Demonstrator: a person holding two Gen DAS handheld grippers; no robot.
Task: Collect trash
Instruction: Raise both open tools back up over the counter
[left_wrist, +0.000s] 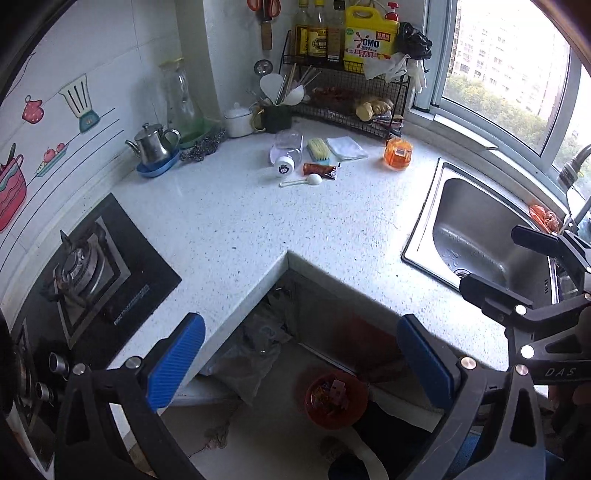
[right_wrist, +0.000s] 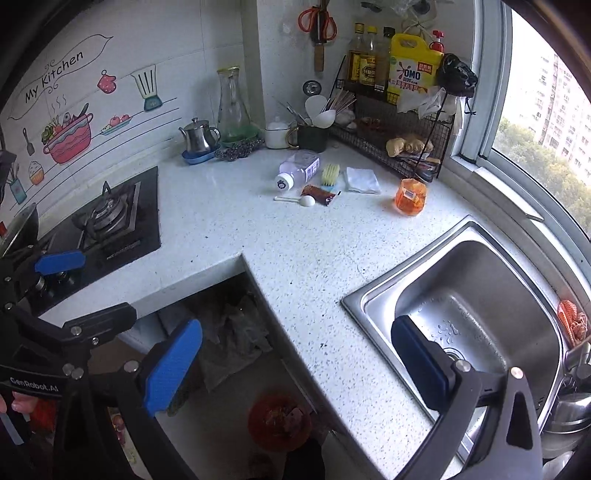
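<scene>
Near the back of the white counter (left_wrist: 258, 221) lie a clear plastic bottle (left_wrist: 286, 151) on its side, a brown sachet wrapper (left_wrist: 319, 171), a white plastic spoon (left_wrist: 304, 181) and an orange plastic cup (left_wrist: 398, 154). A red bin (left_wrist: 336, 400) with scraps stands on the floor under the counter's inner corner. My left gripper (left_wrist: 301, 363) hangs open and empty above that corner. My right gripper (right_wrist: 297, 363) is open too, between the counter edge and the sink, holding nothing. The right wrist view shows the same bottle (right_wrist: 297, 170), wrapper (right_wrist: 317, 194), spoon (right_wrist: 297, 200), cup (right_wrist: 410, 197) and bin (right_wrist: 279, 421).
A yellow brush (left_wrist: 319, 149) and a folded white cloth (left_wrist: 346, 147) lie beside the trash. A steel sink (left_wrist: 421, 218) is at the right, a gas stove (left_wrist: 85, 266) at the left. A wire rack (left_wrist: 343, 99) with bottles and a kettle (left_wrist: 153, 146) line the back wall.
</scene>
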